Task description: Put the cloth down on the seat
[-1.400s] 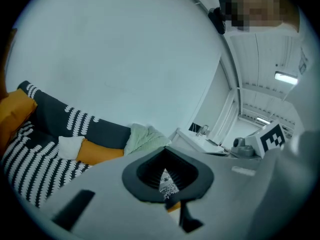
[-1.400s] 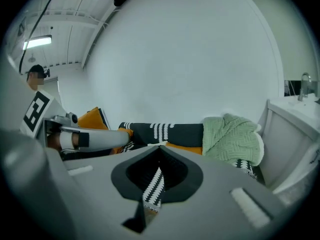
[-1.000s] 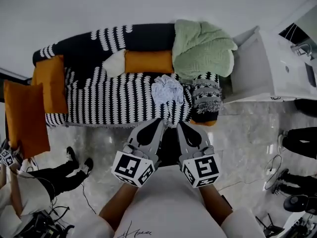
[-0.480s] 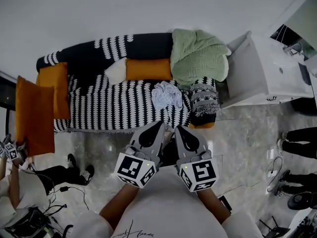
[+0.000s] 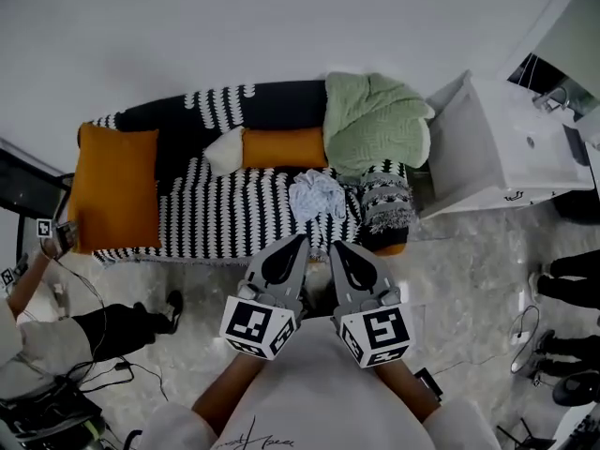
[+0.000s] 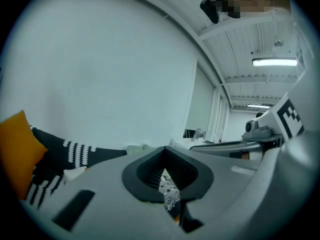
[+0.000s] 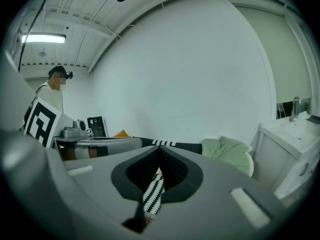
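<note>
Both our left claw [image 5: 302, 240] and right claw [image 5: 333, 247] are pressed together, empty. We see the crumpled white cloth [image 5: 317, 195] lying on the black-and-white striped sofa seat [image 5: 225, 216].

even, soft indoor light from a ceiling strip light [image 6: 275, 62], faint shadows, heavy fisheye bending at dark edges.

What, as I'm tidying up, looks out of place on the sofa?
A pale crumpled cloth lies bunched on the black-and-white striped sofa seat, and a green knitted blanket is heaped untidily over the backrest's right end.
</note>
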Demonstrator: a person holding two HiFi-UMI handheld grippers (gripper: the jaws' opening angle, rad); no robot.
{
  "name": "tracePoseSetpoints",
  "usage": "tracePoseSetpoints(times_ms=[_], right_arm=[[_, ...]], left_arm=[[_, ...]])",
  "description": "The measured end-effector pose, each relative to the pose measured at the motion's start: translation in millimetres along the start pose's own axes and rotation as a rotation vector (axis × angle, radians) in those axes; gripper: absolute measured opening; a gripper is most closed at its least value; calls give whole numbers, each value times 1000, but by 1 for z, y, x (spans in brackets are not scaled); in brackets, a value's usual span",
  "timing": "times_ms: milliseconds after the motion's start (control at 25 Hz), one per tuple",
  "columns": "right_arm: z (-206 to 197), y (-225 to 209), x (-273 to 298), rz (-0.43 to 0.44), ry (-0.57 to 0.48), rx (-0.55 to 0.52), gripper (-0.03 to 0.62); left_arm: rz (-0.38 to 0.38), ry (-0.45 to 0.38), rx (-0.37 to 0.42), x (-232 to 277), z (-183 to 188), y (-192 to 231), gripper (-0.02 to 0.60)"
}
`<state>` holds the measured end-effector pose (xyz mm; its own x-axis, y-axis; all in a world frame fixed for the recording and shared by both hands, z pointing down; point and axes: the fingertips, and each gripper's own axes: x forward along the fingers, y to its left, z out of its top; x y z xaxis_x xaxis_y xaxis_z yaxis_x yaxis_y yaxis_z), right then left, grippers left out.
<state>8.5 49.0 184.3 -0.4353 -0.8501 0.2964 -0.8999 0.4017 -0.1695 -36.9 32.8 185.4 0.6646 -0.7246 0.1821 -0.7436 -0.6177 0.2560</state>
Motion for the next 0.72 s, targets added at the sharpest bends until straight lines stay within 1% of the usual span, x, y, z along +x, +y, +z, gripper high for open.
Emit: tracePoseSetpoints(times_ms=[160, 280, 560, 720], right_arm=[[1, -7, -1, 23, 5, 23, 3], [6, -9, 1, 55, 5, 37, 3], [20, -13, -5, 112, -12, -4, 3], [22, -12, -9, 169, -11, 22, 3]], left_arm=[[10, 1, 1, 2, 1, -4, 6], [15, -1, 4, 4, 6, -6, 6], [17, -6, -6, 13, 13, -10, 6], [-2, 6, 3, 17, 11, -17, 6]])
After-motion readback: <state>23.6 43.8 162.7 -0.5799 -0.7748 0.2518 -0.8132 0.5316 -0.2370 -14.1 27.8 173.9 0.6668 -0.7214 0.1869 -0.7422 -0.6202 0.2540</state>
